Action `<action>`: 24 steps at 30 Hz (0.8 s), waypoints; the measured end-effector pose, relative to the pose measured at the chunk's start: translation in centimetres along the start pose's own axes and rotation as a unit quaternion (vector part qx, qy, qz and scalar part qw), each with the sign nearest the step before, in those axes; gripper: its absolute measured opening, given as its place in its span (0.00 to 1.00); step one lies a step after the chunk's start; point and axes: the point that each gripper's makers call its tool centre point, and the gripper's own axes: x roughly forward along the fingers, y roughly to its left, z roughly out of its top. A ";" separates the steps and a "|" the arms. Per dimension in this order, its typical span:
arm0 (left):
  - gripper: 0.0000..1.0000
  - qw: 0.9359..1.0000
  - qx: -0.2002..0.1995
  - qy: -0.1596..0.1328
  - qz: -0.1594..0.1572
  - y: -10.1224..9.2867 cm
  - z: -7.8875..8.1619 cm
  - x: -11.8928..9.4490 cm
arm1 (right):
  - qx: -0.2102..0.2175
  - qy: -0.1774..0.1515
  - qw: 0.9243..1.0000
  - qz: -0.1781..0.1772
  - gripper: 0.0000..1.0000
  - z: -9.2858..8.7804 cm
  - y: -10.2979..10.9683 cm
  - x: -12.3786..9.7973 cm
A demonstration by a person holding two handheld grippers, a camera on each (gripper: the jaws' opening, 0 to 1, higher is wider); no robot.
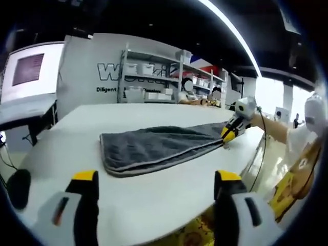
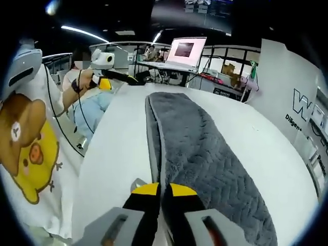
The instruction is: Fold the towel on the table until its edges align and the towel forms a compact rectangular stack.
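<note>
A dark grey towel (image 1: 159,146) lies folded lengthwise into a long strip on the white table (image 1: 77,128). In the left gripper view my left gripper (image 1: 156,177) is open wide above bare tabletop, short of the towel's near end, with nothing between its jaws. My right gripper (image 1: 227,134) sits at the towel's far end. In the right gripper view the towel (image 2: 205,148) stretches away from the right gripper (image 2: 162,188), whose jaws are shut on the towel's near edge. The left gripper (image 2: 128,78) hovers beyond the strip's other end, held in a hand.
The table's edge (image 2: 97,154) runs close beside the person's bear-print shirt (image 2: 31,148). Shelves with boxes (image 1: 154,77) and a wall screen (image 1: 28,69) stand behind the table. A desk with a lit monitor (image 2: 187,48) lies past the far end. Bare tabletop (image 2: 271,138) flanks the towel.
</note>
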 end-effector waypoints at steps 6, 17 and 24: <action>0.97 1.000 -0.003 0.001 0.002 0.0 -0.1 0.0 | 0.011 -0.001 1.000 0.006 0.08 -0.3 0.1 0.3; 0.97 1.000 -0.010 -0.002 0.001 -0.1 -0.2 0.0 | 0.059 -0.051 0.997 -0.028 0.29 -0.7 -1.2 -3.7; 0.97 1.000 -0.012 -0.002 0.001 0.3 -0.3 0.2 | 0.100 -0.067 0.987 -0.109 0.38 -4.2 -3.5 -10.1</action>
